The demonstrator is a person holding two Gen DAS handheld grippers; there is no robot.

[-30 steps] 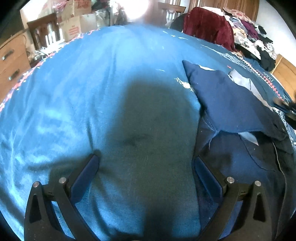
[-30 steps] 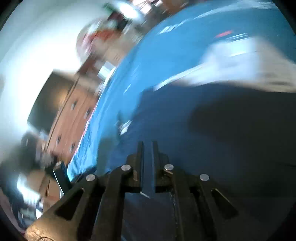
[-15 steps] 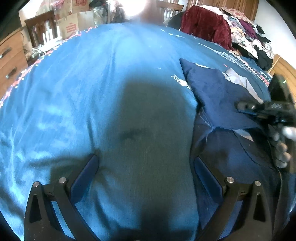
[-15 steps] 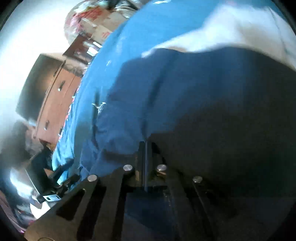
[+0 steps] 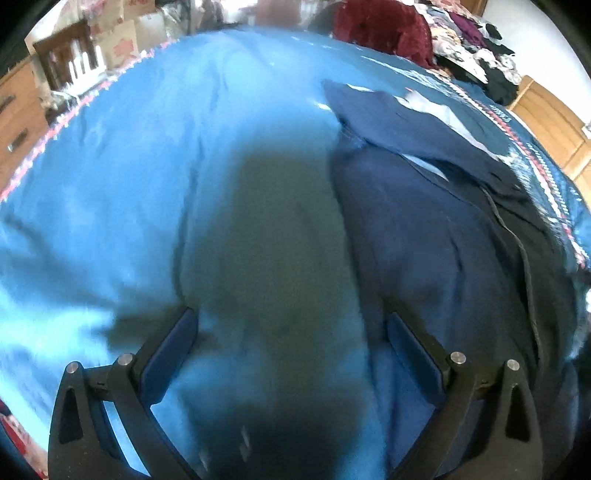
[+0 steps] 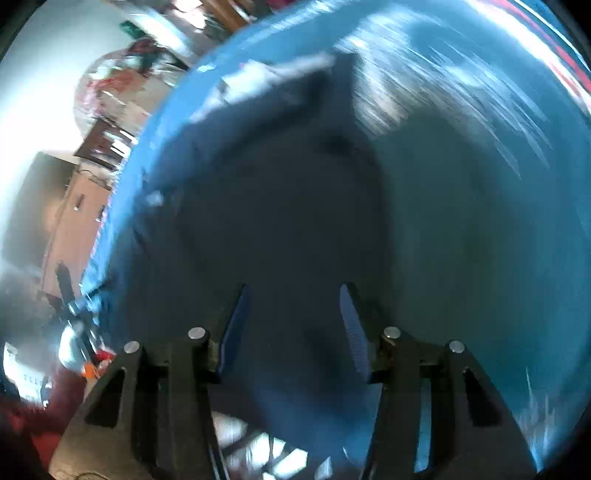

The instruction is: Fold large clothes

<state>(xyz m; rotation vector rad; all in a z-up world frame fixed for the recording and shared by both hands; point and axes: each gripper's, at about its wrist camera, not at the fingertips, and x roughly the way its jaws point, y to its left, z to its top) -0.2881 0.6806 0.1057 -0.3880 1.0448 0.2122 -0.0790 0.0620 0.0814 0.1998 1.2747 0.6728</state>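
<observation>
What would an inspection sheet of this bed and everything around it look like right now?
Surface: blue bedspread with a patterned red and white border, wrinkled.
Job's things: dark navy garment lying on the bedspread, partly folded over itself, a lighter lining showing.
Clutter: heap of clothes at the far side, a dark red piece on top.
Grippers: left gripper open, holding nothing, over the bedspread by the garment's edge; right gripper open over the garment, picture blurred.
Cables: nothing seen.
Surroundings: wooden drawers, a wooden chair, cardboard boxes.
</observation>
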